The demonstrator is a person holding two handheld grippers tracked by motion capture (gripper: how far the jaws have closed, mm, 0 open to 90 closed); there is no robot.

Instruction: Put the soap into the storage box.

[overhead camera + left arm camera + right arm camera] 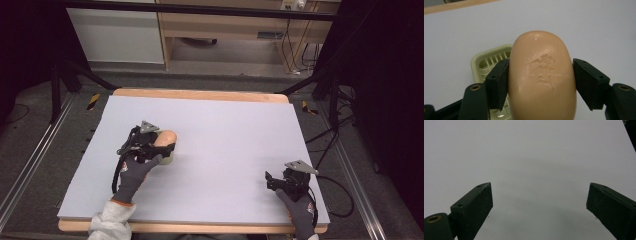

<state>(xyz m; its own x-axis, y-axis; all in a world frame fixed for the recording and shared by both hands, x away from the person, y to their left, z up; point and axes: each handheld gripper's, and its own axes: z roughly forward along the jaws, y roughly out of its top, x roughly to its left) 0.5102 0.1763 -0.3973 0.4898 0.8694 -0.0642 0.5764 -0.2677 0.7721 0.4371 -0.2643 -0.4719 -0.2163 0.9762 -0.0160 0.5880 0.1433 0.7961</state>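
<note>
A peach-coloured bar of soap [541, 75] sits between the jaws of my left gripper [541, 80], which is shut on it across its width. Under and behind the soap lies a pale green slatted soap dish [486, 62]; the soap hangs just above it. In the high view the left gripper [160, 147] holds the soap [166, 137] at the table's middle left, with the soap dish [167, 159] partly hidden beneath. My right gripper [271, 181] rests near the front right of the table, and its own view shows the right gripper [539, 202] open over bare white surface.
The white table top [225, 135] has a wooden rim [200, 94] at the back and front. Cables [340, 200] trail off the right side. A cabinet [115, 35] and shelving stand beyond the table on the floor.
</note>
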